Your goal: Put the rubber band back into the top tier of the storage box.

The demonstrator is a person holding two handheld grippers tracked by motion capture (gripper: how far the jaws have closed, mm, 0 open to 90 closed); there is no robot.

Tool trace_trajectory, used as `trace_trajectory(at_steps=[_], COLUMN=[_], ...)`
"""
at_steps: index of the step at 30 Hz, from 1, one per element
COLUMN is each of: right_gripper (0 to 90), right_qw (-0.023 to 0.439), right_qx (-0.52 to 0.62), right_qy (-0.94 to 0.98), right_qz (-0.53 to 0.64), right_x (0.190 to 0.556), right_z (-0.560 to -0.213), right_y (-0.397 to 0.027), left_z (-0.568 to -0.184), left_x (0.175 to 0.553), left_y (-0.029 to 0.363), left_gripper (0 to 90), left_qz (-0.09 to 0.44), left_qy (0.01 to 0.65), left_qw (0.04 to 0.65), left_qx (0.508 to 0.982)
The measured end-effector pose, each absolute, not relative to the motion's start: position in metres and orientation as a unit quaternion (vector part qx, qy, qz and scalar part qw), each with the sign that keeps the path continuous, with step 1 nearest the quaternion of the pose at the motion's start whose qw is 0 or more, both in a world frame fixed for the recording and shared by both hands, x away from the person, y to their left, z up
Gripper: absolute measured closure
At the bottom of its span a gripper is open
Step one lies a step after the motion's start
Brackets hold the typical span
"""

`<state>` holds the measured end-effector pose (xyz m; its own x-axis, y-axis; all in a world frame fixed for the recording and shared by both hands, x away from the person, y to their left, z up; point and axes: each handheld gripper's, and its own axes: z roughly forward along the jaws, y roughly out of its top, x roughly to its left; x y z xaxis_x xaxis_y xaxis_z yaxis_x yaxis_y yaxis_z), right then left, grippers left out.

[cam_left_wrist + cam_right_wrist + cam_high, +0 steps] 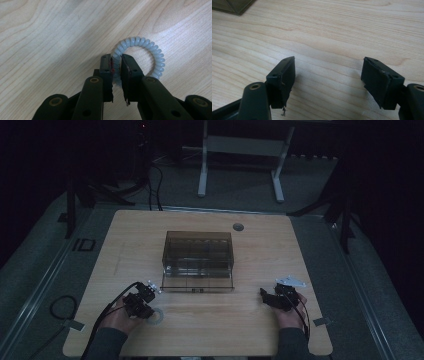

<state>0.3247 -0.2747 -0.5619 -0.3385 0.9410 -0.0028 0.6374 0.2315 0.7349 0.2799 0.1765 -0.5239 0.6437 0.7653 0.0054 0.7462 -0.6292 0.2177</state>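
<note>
Step in hand: grasp of the hair tie (140,56) just made; lifting it, probably toward the clear box (198,260), seems next.

Left gripper (116,58): jaws nearly closed, pinching the tie's left arc; the rest lies on the table (50,37), right of centre frame.

Right gripper (328,72): jaws wide apart, empty.

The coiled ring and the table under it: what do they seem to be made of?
The coiled ring looks like soft, translucent pale-blue plastic, a spiral hair tie with smooth, slightly glossy coils. The left gripper pinches one side of it. The table looks like light wood or a wood-look laminate, matte, with visible grain lines; which one I cannot tell.
</note>
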Motion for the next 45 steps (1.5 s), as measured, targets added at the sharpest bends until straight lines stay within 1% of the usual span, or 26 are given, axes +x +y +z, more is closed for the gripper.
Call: trace_trajectory(at_steps=[4,26,32,45], right_gripper=[27.4,27.3,27.3,27.3], right_qw=[0.232,0.232,0.232,0.232], right_qx=[0.526,0.526,0.526,0.526], right_qy=[0.75,0.75,0.75,0.75], right_qz=[0.327,0.327,0.327,0.327], right_x=[0.3247,0.3247,0.3247,0.3247], right_z=[-0.562,-0.562,-0.562,-0.5619], right_y=[-0.2748,-0.2748,-0.2748,-0.2747], left_z=[-0.5241,-0.5226,-0.5224,-0.5181], left_x=[0.2808,0.2874,0.2872,0.2881], left_y=[0.1759,0.1738,0.1727,0.1775], left_gripper=[77.8,80.2,81.8,82.1], left_qz=[0.045,0.013,0.013,0.014], left_qy=[0.418,0.417,0.415,0.421], left_qw=[0.093,0.056,0.053,0.063], left_qx=[0.903,0.907,0.908,0.905])
